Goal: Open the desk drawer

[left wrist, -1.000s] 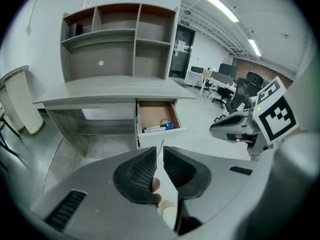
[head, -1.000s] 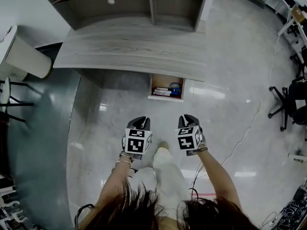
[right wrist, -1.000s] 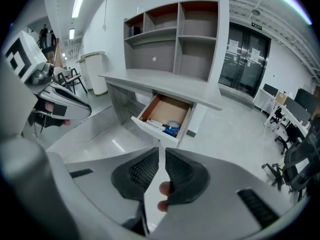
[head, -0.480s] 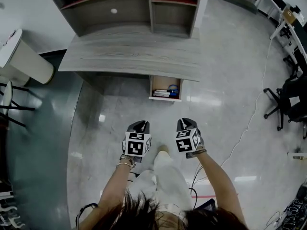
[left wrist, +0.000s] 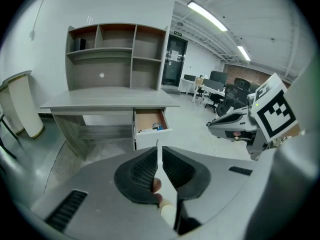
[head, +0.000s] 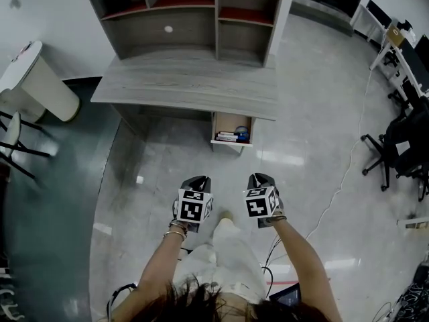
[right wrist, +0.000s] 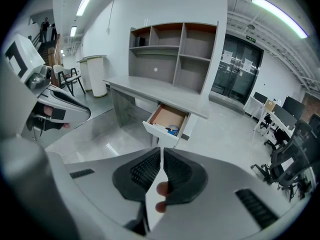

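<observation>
The grey wooden desk (head: pixel 188 79) has its drawer (head: pixel 232 129) pulled out at the front right, with books and a blue object inside. The same open drawer shows in the left gripper view (left wrist: pixel 151 125) and the right gripper view (right wrist: pixel 167 121). Both grippers hover side by side over the floor, well short of the desk. My left gripper (head: pixel 198 180) (left wrist: pixel 158 151) is shut with nothing in it. My right gripper (head: pixel 260 178) (right wrist: pixel 161 154) has just been closing its jaws; they stand shut on nothing.
A shelf unit (head: pixel 194 12) stands on the desk's back. A white rounded panel (head: pixel 33 79) and dark chair legs (head: pixel 13 146) are at the left. Office chairs (head: pixel 395 146) and a white floor cable (head: pixel 348 173) lie at the right. The person's legs are below the grippers.
The desk and its open drawer look smaller and farther away. Both grippers have drawn back from the desk together, still side by side. The drawer stays open.
</observation>
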Demonstrator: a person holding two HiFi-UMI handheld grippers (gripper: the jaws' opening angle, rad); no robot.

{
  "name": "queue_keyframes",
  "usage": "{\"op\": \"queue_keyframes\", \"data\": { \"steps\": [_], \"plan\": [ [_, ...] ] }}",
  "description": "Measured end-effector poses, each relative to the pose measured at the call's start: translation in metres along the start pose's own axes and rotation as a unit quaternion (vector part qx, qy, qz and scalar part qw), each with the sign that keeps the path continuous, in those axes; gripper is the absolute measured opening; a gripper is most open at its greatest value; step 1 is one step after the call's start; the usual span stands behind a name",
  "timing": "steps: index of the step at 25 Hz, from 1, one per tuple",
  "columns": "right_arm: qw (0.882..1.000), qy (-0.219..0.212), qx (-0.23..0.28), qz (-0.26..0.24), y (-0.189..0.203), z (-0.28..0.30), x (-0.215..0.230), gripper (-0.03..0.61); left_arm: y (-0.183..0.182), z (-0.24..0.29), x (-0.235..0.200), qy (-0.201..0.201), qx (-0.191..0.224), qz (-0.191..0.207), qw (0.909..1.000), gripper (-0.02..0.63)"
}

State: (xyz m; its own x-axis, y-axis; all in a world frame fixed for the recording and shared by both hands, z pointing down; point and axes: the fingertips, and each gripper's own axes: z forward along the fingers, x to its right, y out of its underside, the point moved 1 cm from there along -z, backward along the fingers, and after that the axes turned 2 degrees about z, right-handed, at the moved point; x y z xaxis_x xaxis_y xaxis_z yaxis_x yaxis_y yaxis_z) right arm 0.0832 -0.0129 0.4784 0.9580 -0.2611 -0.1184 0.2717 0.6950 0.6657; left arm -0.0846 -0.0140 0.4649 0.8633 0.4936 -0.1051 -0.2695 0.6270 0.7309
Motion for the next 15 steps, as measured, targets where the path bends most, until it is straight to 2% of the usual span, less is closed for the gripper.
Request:
{"op": "queue_keyframes", "data": {
  "steps": [15],
  "plan": [
    [0.999,0.015,0.032,-0.009,-0.005,-0.051,-0.026,0.023,-0.002,-0.051,0.007,0.008,0.029,0.017,0.9994,0.037]
  ]
}}
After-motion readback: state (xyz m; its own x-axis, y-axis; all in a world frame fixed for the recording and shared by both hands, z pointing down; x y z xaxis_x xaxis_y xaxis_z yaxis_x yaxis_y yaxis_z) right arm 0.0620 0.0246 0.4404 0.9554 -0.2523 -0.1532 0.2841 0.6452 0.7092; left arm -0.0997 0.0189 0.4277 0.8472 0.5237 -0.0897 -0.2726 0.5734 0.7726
